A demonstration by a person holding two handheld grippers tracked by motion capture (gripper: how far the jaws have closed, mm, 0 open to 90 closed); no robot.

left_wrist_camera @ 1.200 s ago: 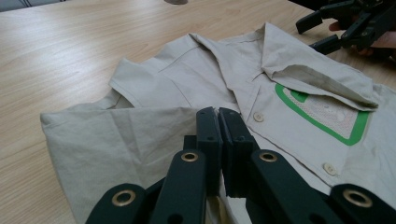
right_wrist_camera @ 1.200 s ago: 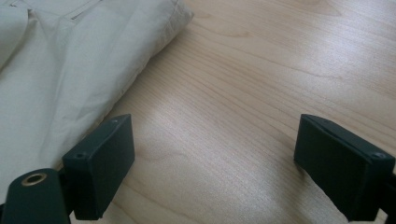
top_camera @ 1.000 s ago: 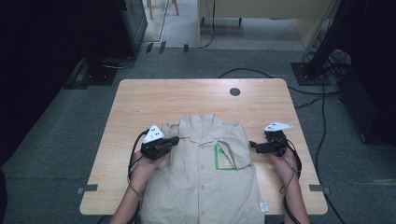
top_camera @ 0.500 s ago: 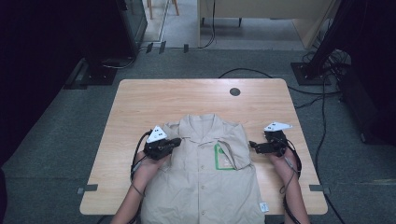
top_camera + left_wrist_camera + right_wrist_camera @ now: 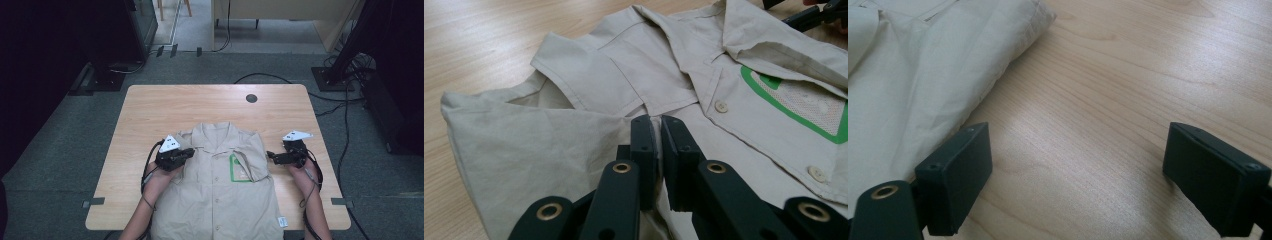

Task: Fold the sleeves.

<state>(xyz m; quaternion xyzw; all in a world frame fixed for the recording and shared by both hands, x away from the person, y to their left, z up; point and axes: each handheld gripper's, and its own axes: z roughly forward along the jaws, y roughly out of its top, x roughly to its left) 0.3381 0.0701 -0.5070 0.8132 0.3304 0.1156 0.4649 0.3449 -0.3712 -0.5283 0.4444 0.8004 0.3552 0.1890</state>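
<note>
Toward the near edge of the surface [image 5: 150, 107], hanging over that edge, lay the beige shirt [image 5: 220, 200], collar pointing to the far edge and one sleeve folded across its chest. The left gripper [image 5: 657, 150] sat on that folded sleeve, its fingers parted by a mere slit after just easing open, with no cloth seen between them. That looked like a release after the fold, while the right gripper [image 5: 1073, 170] hovered spread wide and empty over bare wood just beside the shirt's other side.
</note>
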